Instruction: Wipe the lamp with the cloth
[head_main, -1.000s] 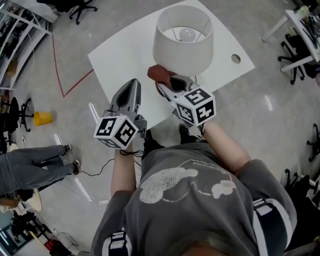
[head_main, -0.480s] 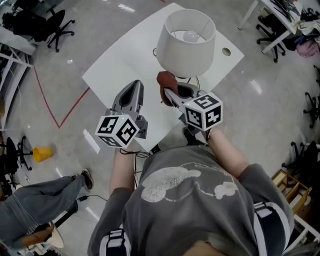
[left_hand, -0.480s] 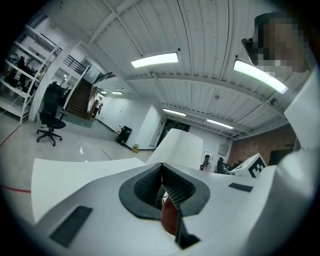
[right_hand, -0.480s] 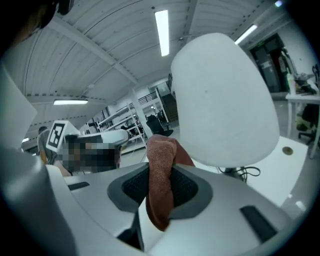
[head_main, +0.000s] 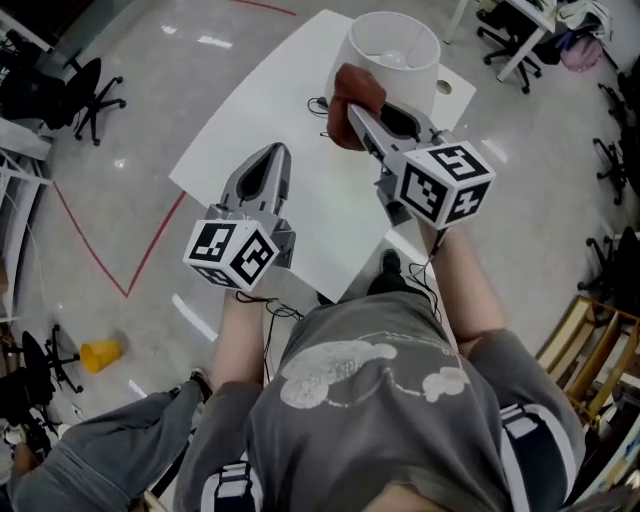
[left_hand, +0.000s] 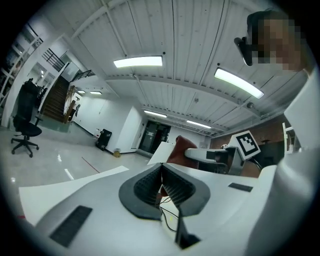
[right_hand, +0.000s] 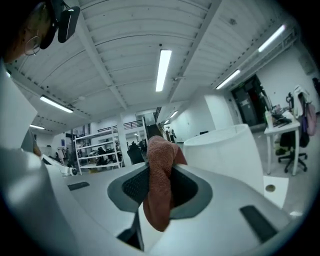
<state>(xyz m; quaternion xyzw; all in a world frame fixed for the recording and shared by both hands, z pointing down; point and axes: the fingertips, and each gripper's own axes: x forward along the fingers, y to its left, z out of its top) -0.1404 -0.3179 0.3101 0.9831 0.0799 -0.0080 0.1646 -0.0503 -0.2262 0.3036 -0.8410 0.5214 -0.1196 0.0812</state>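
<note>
White table (head_main: 260, 130) standing on glossy grey floor (head_main: 130, 120), 1 white-shaded lamp (head_main: 395, 50) sitting toward its far edge, thin dark cable (head_main: 318, 103) lying beside the lamp, 1 round hole (head_main: 443, 86) showing near the corner.

left hand-held gripper (left_hand: 161, 170): jaws pressed together, empty | rust-brown cloth (left_hand: 178, 150): beyond, right | black office chair (left_hand: 25, 131): far left

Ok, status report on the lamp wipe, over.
Left tool shut, empty. Right tool shut on cloth. Cloth beside lamp shade, contact unclear. Nothing in between.
</note>
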